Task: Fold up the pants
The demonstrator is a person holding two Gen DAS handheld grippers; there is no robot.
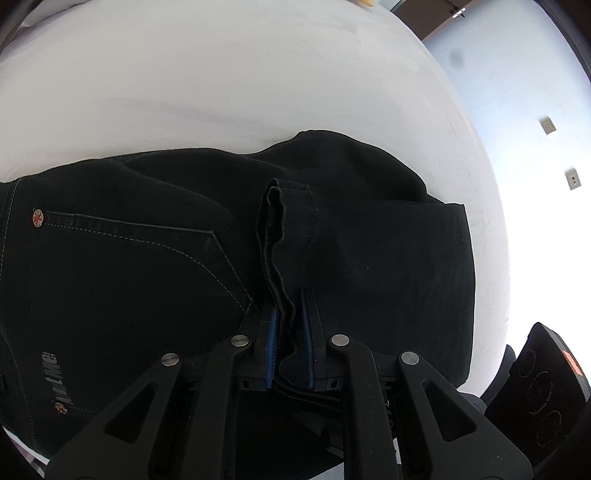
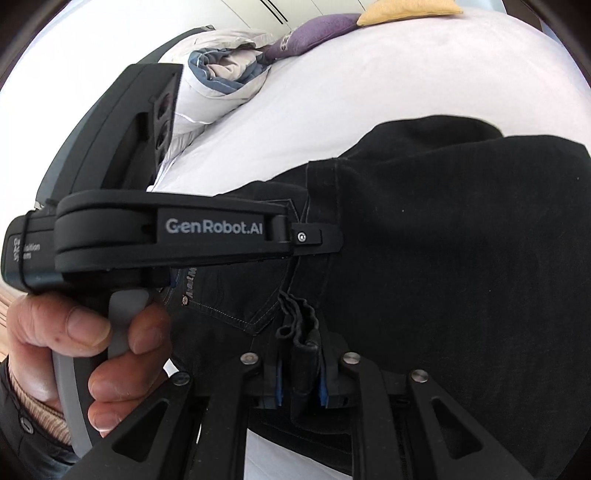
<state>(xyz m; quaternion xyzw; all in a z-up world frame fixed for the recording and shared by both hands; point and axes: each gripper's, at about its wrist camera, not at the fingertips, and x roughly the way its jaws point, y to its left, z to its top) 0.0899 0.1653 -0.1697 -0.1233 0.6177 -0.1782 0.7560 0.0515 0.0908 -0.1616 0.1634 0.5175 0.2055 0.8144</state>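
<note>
White bedsheet (image 1: 221,92); black jeans (image 1: 129,277) folded across it, hem edges pinched by left gripper (image 1: 290,328) and right gripper (image 2: 301,373).

Pants (image 1: 155,258) spread on a bed sheet (image 1: 221,81), hem edges folded over the middle — pinched between left gripper (image 1: 289,325) and right gripper (image 2: 301,365). Left gripper's body across the pants, left of the right one. Pillows (image 2: 314,33) behind — at the sheet's far edge.
</note>
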